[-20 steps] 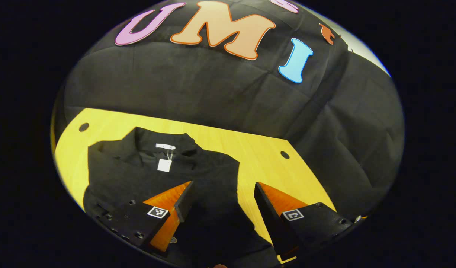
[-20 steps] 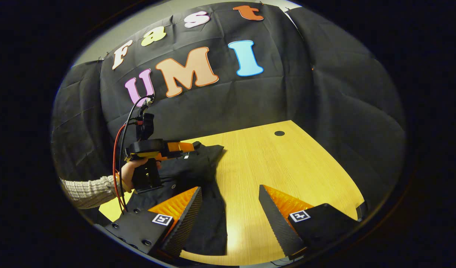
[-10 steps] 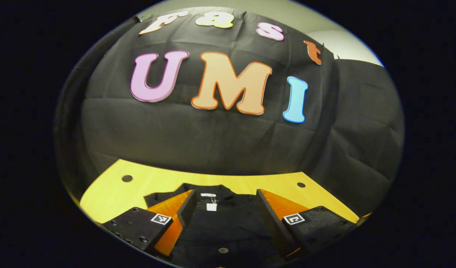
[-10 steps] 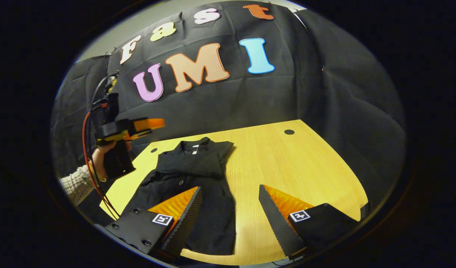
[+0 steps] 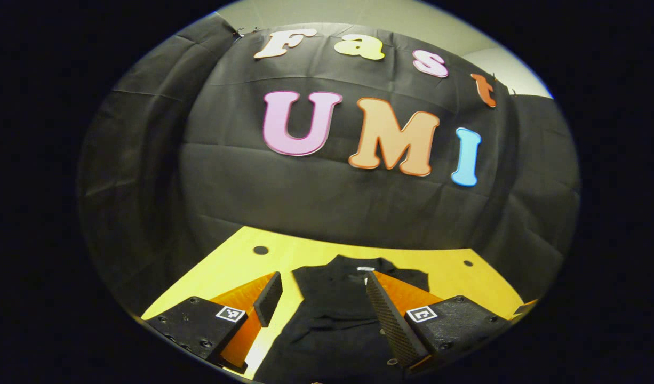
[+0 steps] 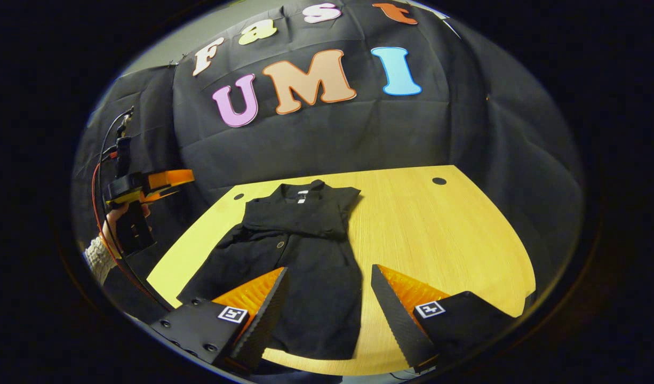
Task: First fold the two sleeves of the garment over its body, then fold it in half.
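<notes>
Both pairs of jaws stand wide apart and hold nothing. On the right gripper, its fingers are wedge-shaped with finely ribbed inner faces, and they hang above the near end of the garment with cloth and bare table showing in the gap. On the left gripper, the same ribbed wedges frame the garment from the near left side of the table; seen from the right gripper view, this left gripper is raised off beyond the table's left edge, well apart from the cloth, in a hand with a pale knitted sleeve and red and black cables trailing from it.

The garment is black, matte and soft, lying flat on the left half of the table with its collar toward the back wall. A sleeve lies folded across the upper body as a broad band, and a small round button shows below it near the middle. The lower part spreads out toward the near edge with a few shallow creases.

The table is light yellow wood with a fine straight grain, a rounded outline and small dark round holes near its far corners. Black creased cloth walls the booth behind and to both sides, with a pale plain wall above it.
</notes>
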`<state>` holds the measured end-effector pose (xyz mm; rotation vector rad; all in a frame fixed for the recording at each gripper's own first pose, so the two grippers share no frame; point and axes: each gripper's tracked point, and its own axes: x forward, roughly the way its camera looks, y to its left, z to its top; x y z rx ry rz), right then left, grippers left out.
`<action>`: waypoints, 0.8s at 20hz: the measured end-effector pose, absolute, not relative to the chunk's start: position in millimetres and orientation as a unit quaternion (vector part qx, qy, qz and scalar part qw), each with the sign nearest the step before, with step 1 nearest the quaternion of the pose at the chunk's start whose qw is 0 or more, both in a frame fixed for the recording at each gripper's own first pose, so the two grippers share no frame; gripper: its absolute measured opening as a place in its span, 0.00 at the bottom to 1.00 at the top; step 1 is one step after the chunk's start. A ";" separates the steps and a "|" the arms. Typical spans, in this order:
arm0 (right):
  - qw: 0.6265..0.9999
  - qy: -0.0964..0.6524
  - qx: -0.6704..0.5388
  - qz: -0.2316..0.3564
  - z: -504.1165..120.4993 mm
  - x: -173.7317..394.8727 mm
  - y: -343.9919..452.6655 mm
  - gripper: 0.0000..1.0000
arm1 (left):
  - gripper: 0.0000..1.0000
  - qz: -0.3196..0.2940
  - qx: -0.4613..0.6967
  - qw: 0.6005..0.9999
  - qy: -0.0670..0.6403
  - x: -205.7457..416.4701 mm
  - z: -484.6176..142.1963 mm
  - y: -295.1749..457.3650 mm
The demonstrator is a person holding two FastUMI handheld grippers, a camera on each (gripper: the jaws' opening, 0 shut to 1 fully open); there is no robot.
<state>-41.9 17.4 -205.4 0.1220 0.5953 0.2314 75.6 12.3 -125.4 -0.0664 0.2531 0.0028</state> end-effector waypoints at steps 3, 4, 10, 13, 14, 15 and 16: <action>0.942 0.309 0.059 0.114 -219.6 -49.3 24.4 0.98 | 0.94 0.028 -0.009 0.986 0.162 36.8 -157.2 34.4; 0.941 0.315 0.056 0.113 -226.8 -52.3 24.6 0.98 | 0.94 0.035 -0.002 0.984 0.177 21.7 -169.7 39.9; 0.923 0.363 0.046 0.124 -269.6 -72.0 44.1 0.98 | 0.94 0.041 0.003 0.955 0.294 -56.2 -247.8 48.8; 0.912 0.389 0.030 0.124 -293.9 -88.5 46.7 0.98 | 0.95 0.032 0.007 0.934 0.355 -91.7 -283.9 44.2; 0.910 0.396 0.021 0.124 -301.2 -95.3 45.9 0.98 | 0.95 0.027 0.009 0.931 0.364 -99.1 -290.4 42.0; 0.907 0.403 0.011 0.122 -308.0 -98.4 45.2 0.98 | 0.96 0.023 0.013 0.928 0.371 -105.5 -296.0 40.1; 0.905 0.409 0.002 0.120 -316.0 -100.6 43.9 0.98 | 0.96 0.019 0.016 0.925 0.379 -110.1 -301.6 39.2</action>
